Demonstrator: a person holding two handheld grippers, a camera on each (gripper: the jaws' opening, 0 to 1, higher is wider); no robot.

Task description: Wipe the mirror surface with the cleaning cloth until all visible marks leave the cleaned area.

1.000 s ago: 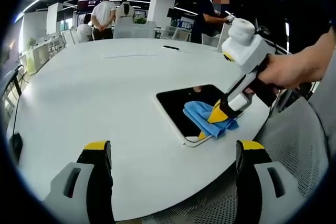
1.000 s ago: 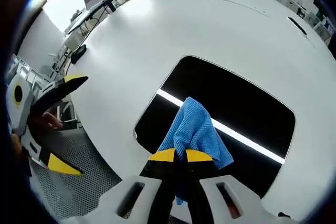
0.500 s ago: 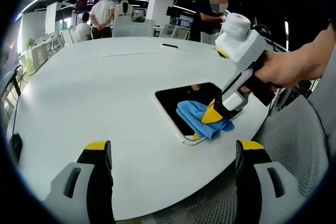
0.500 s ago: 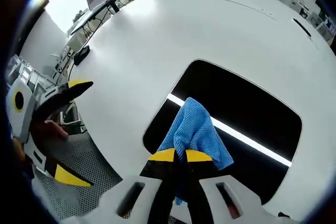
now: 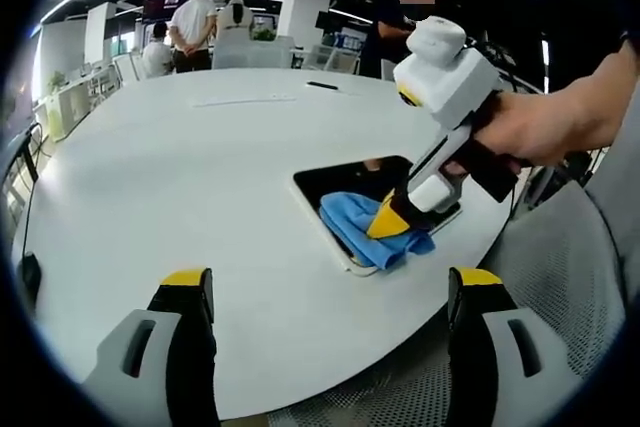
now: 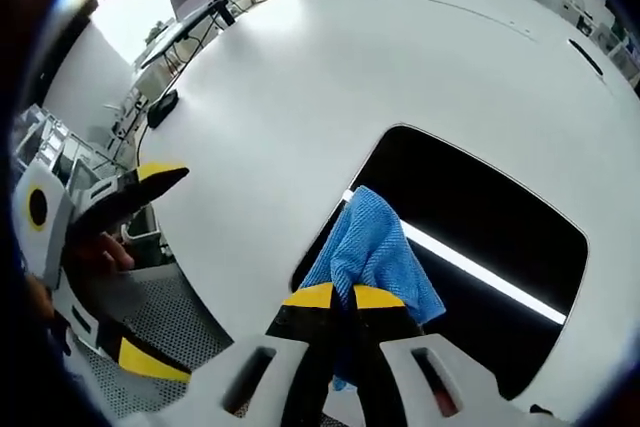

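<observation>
Right gripper (image 6: 335, 297): jaws closed tight on the blue cloth (image 6: 368, 247), pressing it down on the mirror (image 6: 480, 237); seen from the left gripper view, it (image 5: 385, 219) is held in a hand (image 5: 540, 127).
Cloth: bunched on the near left part of the mirror, touching the glass.
Mirror: dark, lying flat near the right edge of the white table (image 5: 180, 177); a bright strip of light reflects across it.
Left gripper (image 5: 330, 292): jaws spread wide, holding nothing, above the table's near edge, well apart from the mirror.
Far side: people (image 5: 195, 32) stand beyond the table.
</observation>
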